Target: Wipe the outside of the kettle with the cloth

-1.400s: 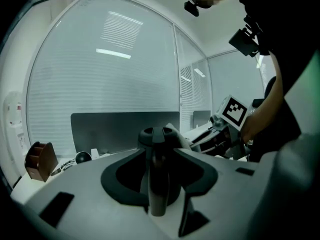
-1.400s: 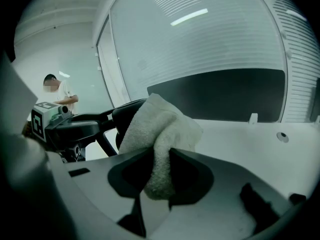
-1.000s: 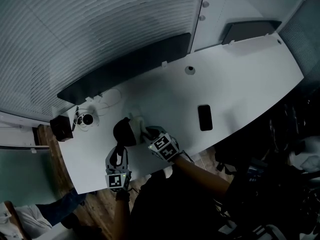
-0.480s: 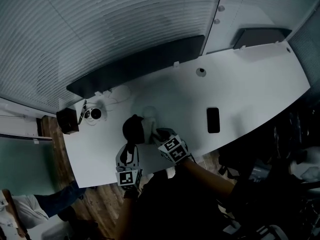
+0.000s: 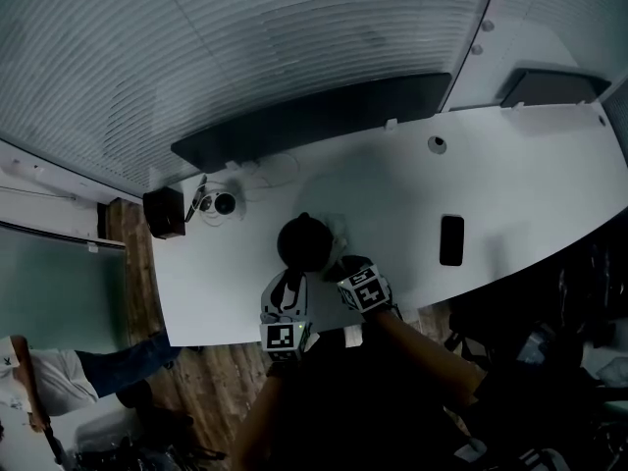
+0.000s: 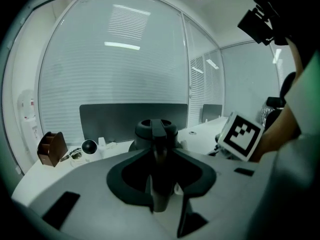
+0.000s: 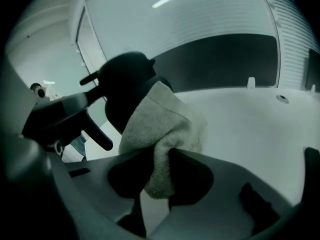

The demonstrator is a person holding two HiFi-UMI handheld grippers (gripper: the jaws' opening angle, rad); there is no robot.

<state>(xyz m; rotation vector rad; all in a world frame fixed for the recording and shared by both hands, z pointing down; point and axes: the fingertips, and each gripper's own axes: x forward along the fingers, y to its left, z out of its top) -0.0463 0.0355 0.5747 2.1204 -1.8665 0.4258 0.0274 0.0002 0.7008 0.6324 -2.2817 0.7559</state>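
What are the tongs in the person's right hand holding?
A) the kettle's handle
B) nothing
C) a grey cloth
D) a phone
C: in the right gripper view the right tongs are shut on a bunched grey cloth, close by the dark kettle.

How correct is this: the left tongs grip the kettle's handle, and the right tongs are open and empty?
One error: the right gripper view shows the right tongs shut on the cloth, not empty. The left tongs do grip the kettle's handle.
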